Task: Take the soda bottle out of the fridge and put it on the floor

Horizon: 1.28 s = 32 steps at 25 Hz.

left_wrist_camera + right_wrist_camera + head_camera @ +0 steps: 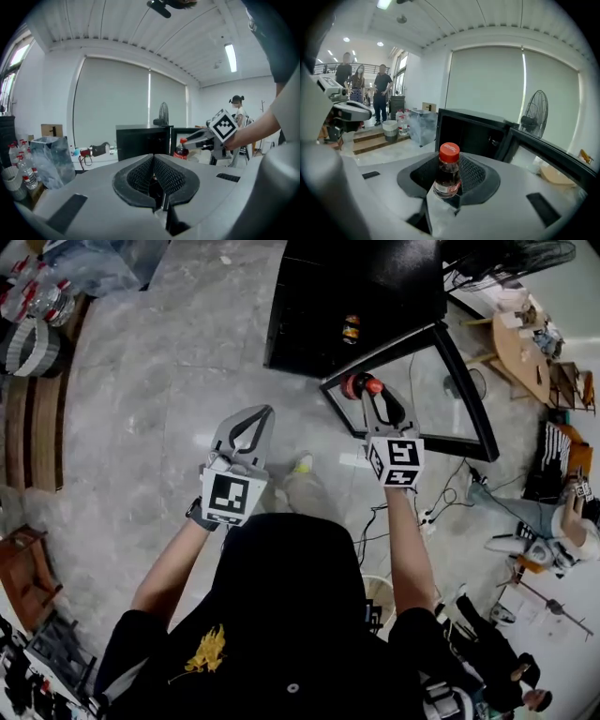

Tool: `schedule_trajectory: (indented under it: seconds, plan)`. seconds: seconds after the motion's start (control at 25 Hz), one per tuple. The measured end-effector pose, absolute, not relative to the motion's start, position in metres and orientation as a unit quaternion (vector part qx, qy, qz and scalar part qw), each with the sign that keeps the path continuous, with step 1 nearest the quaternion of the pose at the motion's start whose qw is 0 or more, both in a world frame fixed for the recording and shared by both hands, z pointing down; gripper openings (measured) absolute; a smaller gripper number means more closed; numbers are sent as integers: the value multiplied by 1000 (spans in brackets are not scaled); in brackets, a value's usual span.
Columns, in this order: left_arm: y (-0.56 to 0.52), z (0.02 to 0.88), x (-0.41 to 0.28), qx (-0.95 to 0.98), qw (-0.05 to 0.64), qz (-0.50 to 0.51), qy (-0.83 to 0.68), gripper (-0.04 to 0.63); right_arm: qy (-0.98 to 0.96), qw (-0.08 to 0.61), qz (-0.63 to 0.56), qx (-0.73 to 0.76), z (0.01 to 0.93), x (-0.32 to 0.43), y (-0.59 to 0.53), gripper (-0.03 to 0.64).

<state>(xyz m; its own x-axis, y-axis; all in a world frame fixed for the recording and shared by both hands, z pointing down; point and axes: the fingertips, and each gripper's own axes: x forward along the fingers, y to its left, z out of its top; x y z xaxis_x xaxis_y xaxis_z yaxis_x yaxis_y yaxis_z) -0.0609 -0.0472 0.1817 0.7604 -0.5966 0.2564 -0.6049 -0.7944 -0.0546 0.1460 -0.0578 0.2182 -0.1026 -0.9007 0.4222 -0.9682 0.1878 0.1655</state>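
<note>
The fridge [361,296] stands at the upper centre of the head view, with its door [427,395] swung out toward the lower right. Just below the opening, at the door's left edge, the right gripper [367,390] has the soda bottle [354,385] between its jaws (another container [351,329] sits inside the fridge, above it). The left gripper [265,412] is further left, over the floor [150,409]. Water bottles [37,292] occupy the upper left corner.

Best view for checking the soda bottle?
Right gripper view: the soda bottle sits centred, close, cap and label clear, held in the right gripper. Head view shows only its red top; left gripper view shows it small, distant.
</note>
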Motion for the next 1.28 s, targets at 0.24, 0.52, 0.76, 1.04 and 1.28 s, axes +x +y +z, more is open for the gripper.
schedule_trajectory:
  seconds: [0.24, 0.52, 0.76, 1.04, 1.28]
  plan:
    - [-15, 175, -10, 941, 11, 109, -319, 20, -730, 232, 91, 636, 238, 180, 11, 118]
    - [41, 177, 35, 927, -5, 103, -360, 20, -742, 232, 107, 620, 289, 212, 54, 118]
    - [62, 219, 28, 914, -26, 178, -363, 20, -749, 258, 125, 597, 359, 214, 52, 120]
    - [41, 291, -10, 897, 38, 190, -397, 20, -748, 307, 159, 567, 475, 191, 12, 118]
    - [13, 369, -37, 891, 59, 154, -422, 20, -734, 339, 177, 561, 606, 168, -23, 118]
